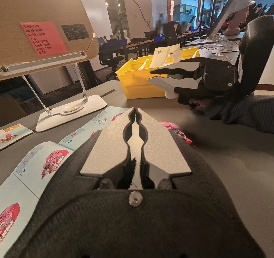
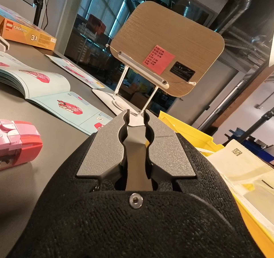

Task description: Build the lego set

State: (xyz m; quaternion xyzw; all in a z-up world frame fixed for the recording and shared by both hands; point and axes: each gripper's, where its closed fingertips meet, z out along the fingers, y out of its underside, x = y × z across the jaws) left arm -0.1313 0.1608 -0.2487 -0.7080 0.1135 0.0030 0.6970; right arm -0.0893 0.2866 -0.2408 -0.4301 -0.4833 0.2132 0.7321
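The pink and red brick model (image 2: pixel 16 144) sits on the grey table (image 2: pixel 44 184), and that is where the eye goes first. In the left wrist view only a sliver of it shows, tucked just beside the left tool (image 1: pixel 135 109), on that tool's right flank. The left tool is clenched, fingertips meeting on nothing, hovering low over the open instruction booklet (image 2: pixel 49 93). One careless sideways sweep from there and its body could well knock the model, and a brick build like that might shed pieces if shoved.

Over to the right tool (image 2: pixel 135 112): released, a clear gap between the fingers (image 2: pixel 118 126), nothing in it. It hangs just beside the yellow bin (image 1: pixel 137 78), which holds pale paper bags (image 2: pixel 237 173). In the left wrist view a hand in a dark sleeve (image 1: pixel 244 111) grips it from below. The risk here looks like the bin's rim: drift right and a finger could catch the wall and push the bin along the table.

Beyond both tools stands a wooden book stand (image 2: pixel 167 48) on a white base (image 1: pixel 71 111), a pink sticky note (image 2: pixel 159 59) stuck on its board. A second booklet (image 2: pixel 77 71) and an orange toy box (image 2: pixel 29 34) lie further back on the left.
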